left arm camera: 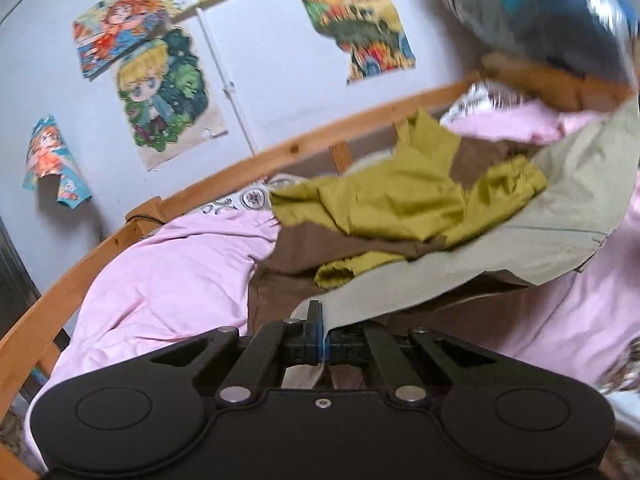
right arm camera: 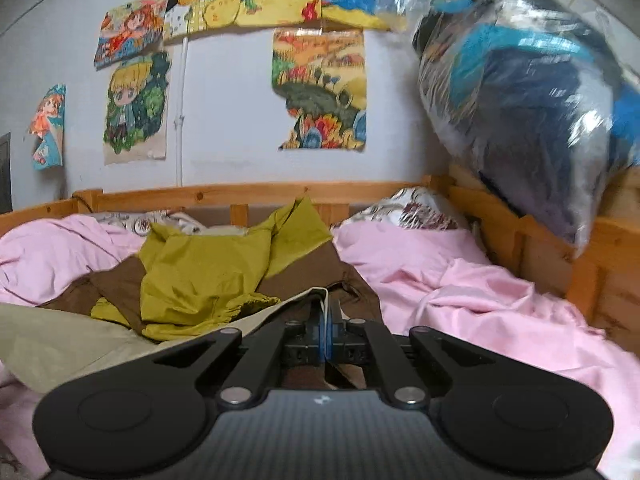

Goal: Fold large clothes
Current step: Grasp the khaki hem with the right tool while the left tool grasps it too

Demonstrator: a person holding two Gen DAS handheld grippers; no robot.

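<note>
Clothes lie heaped on a bed with a wooden frame (right arm camera: 256,192) and a rumpled pink duvet (right arm camera: 460,280), set against a pale wall hung with bright cartoon drawings (right arm camera: 320,88). A large clear plastic bag (right arm camera: 520,100) stuffed with dark and blue things sits at the bed's right corner, on the frame.

Largest of the garments is a pale beige garment (left arm camera: 520,220), stretched across the bed between the two grippers (it looks like a big shirt or light trousers, but I cannot tell which). Under it spreads a brown cloth (right arm camera: 320,268), and on top of both lies a crumpled olive-yellow garment (right arm camera: 204,276) with a gathered cuff.

Each gripper pinches the beige fabric. The left gripper (left arm camera: 320,344) has its jaws pressed together on an edge of it, with cloth hanging down below the fingers. The right gripper (right arm camera: 326,344) is likewise clamped on another edge, which rises in a small peak just ahead of its fingers.

Judging by this, the step in hand is lifting and spreading the beige piece to start its fold. The next move likely calls for raising both edges evenly so the olive-yellow garment slides off, or moving that one aside first, then laying the beige fabric flat.
</note>
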